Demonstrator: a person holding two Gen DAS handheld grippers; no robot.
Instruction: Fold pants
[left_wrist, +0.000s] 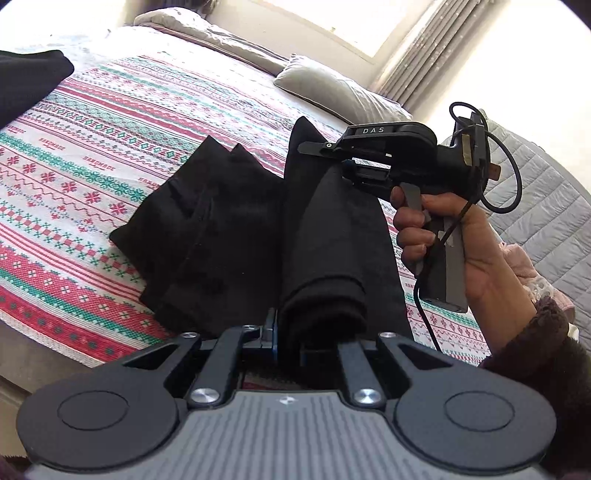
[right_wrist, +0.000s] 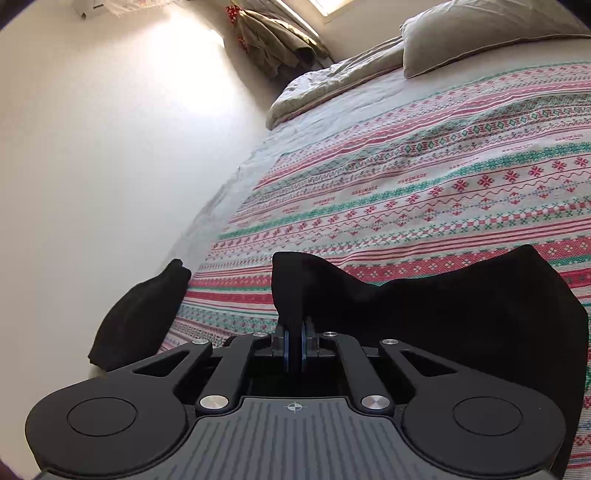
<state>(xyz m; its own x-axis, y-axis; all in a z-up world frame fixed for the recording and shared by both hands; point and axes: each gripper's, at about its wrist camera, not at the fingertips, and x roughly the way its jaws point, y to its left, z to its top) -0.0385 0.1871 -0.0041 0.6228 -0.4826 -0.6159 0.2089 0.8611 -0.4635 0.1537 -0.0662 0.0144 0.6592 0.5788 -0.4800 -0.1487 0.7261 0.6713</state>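
With my left gripper (left_wrist: 291, 332) and my right gripper (right_wrist: 295, 347) each clamped on a bunched edge of the black pants (left_wrist: 229, 236), I hold that edge lifted above the patterned bed (left_wrist: 74, 155), presumably to lay the fold down squarely.

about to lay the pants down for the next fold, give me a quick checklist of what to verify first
1. Left gripper shut on the black pants: ok, a thick bunch of fabric sits between its fingers.
2. Right gripper shut on the pants: ok, a thin edge is pinched.
3. Fabric stretched flat between the two grippers: not ok, it sags and bunches.
4. Bedspread free ahead for laying down: ok, though another dark cloth lies at the far left.
5. Pant legs aligned: cannot tell, the folds hide the edges.
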